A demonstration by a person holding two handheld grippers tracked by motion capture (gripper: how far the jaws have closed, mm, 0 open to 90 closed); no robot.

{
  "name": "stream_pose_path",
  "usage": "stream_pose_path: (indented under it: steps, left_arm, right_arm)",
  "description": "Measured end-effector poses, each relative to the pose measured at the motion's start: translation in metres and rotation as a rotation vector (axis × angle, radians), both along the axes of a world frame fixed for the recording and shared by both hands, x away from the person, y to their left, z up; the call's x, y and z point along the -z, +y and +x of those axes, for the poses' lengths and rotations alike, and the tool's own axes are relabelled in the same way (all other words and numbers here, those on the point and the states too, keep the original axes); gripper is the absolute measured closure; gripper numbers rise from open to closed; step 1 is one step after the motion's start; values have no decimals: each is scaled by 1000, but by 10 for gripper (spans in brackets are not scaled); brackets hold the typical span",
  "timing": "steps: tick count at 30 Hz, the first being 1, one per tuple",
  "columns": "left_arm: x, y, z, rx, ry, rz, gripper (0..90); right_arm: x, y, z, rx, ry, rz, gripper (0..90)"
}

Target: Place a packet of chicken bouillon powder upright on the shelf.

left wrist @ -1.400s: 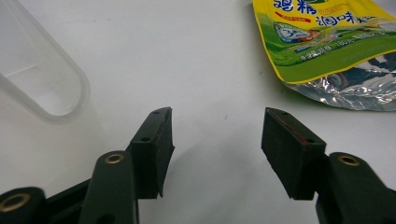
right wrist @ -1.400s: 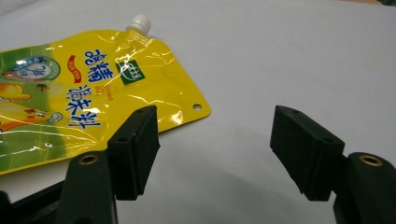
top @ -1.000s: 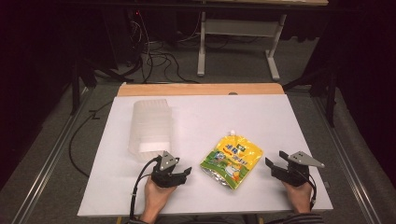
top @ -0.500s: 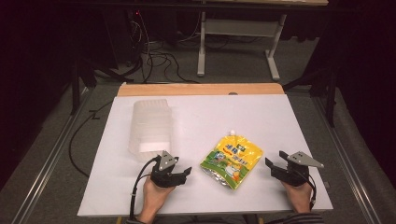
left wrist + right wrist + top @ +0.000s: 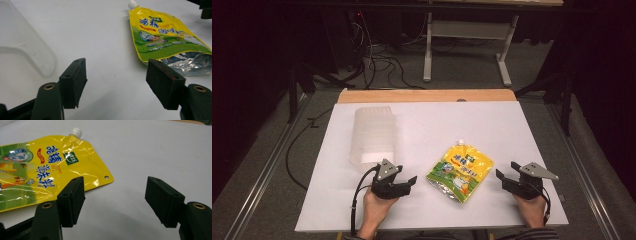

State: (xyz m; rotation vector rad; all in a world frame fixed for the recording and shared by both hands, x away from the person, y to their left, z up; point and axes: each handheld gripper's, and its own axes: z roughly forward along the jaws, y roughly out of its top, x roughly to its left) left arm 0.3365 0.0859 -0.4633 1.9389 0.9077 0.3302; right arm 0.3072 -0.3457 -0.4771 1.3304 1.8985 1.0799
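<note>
Pouch (image 5: 460,171) flat between wide-open, empty left claw (image 5: 406,181) and right claw (image 5: 504,179), its print too small to read.

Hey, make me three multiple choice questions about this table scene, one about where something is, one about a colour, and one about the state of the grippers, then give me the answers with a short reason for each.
1. Where does the spouted pouch lie?
A. inside the clear container
B. on the white table between the two grippers
C. on the floor behind the table

2. What colour is the pouch's screw cap?
A. red
B. black
C. white

3. How do the jaws of the two grippers stand?
A. both open, holding nothing
B. both shut on the pouch
C. left shut, right open

Answers:
1 B: the high view shows the pouch flat on the table, with the left gripper on one side, the right gripper on the other, and the clear container apart from it.
2 C: the cap is white.
3 A: each gripper view shows a wide gap between the jaws, with bare table in it.
</note>
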Motion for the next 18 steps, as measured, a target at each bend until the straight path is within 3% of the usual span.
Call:
stream_pose_path:
  steps: [15, 18]
  left_arm:
    - [-20, -18, 5, 11, -44, 0, 310]
    - [-24, -22, 8, 16, -36, 3, 303]
  right_arm:
    - [0, -1, 0, 0, -7, 4, 326]
    - [0, -1, 0, 2, -3, 6, 325]
